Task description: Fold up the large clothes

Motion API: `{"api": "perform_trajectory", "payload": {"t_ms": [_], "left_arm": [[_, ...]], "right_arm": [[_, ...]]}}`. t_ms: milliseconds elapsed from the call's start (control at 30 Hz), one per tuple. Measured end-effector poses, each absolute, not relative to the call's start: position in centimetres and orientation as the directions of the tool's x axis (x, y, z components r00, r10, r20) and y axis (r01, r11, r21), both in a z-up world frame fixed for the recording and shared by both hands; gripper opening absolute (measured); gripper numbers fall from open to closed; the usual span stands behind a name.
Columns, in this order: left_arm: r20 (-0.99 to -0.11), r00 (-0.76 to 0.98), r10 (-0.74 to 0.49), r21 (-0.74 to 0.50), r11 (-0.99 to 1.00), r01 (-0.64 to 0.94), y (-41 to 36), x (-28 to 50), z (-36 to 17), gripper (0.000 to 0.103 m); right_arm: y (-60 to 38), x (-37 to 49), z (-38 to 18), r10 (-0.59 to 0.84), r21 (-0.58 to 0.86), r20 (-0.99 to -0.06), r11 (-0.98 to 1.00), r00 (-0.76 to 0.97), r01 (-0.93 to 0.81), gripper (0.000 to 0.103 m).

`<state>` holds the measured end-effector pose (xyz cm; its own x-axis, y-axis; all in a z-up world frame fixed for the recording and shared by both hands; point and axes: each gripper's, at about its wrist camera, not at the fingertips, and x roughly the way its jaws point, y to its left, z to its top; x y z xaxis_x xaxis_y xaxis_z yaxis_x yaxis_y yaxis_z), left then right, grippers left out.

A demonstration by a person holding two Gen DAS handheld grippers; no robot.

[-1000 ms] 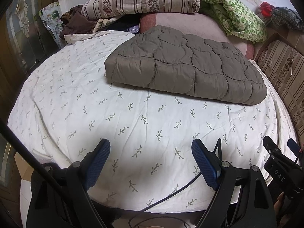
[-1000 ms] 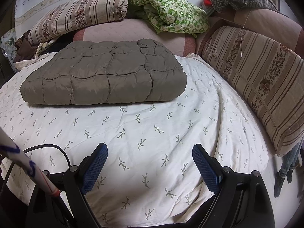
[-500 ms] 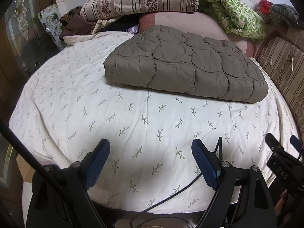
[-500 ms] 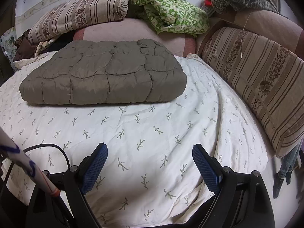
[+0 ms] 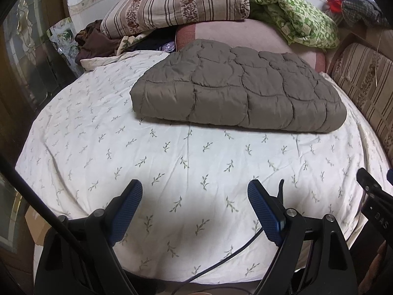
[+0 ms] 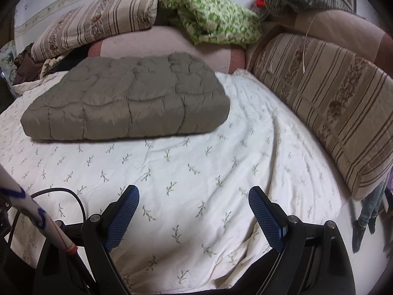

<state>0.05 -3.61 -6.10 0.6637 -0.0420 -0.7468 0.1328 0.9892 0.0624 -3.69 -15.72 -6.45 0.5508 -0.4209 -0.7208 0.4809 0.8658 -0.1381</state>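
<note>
While your left claw [image 5: 195,211] & right claw [image 6: 194,212] hang wide apart, empty, the folded jacket [image 5: 238,95] lies on the bed [image 5: 98,147].

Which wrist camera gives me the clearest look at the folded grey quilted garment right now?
The left wrist view: the grey quilted garment is sharp there, with stitching, near edge and both ends visible. The right wrist view shows the garment whole too, but motion-blurred and more side-on.
</note>
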Motion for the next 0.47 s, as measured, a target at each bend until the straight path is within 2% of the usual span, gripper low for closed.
{"api": "perform_trajectory", "payload": {"t_ms": [100,467], "left_arm": [[-0.745,0.665,-0.05,0.054,0.989,0.135,-3.65,0.16,-5.97,0.087],[-0.732,0.677,-0.079,0.033,0.988,0.15,-2.89,-0.4,-5.22,0.087]], "right_arm": [[-15.9,-4.26,-5.92,-0.446,-0.153,-0.696,0.858,0.562,0.491,0.094],[-15.4,-3.87,-5.93,-0.402,-0.135,-0.728,0.878,0.556,0.458,0.094]]}}
